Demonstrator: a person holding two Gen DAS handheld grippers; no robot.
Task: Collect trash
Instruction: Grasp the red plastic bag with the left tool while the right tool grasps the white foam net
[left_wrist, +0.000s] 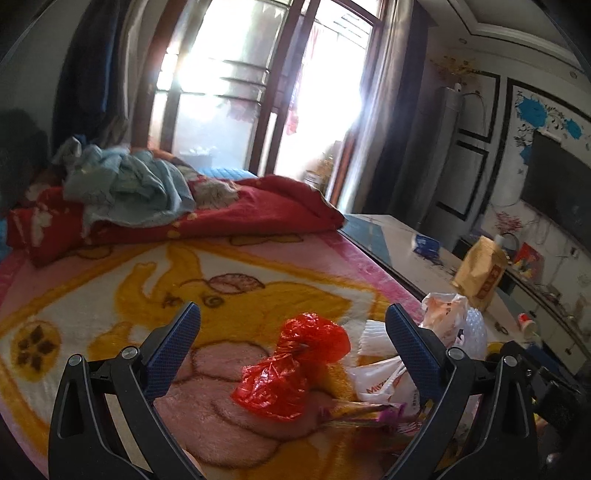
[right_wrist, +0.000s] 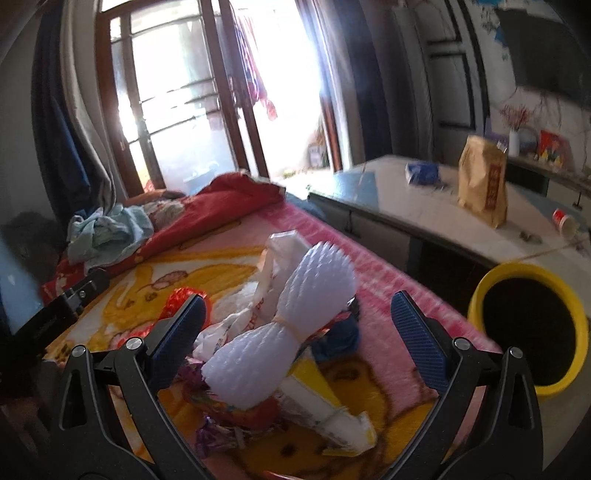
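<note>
Both our grippers gape wide: left gripper (left_wrist: 293, 321) frames one red plastic bag (left_wrist: 291, 369), right gripper (right_wrist: 299, 314) frames one white foam net (right_wrist: 284, 332). One yellow bin (right_wrist: 480, 295) stands right of them.

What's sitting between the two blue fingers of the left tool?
A crumpled red plastic bag lies on the blanket between them, untouched, as the left wrist view shows.
</note>
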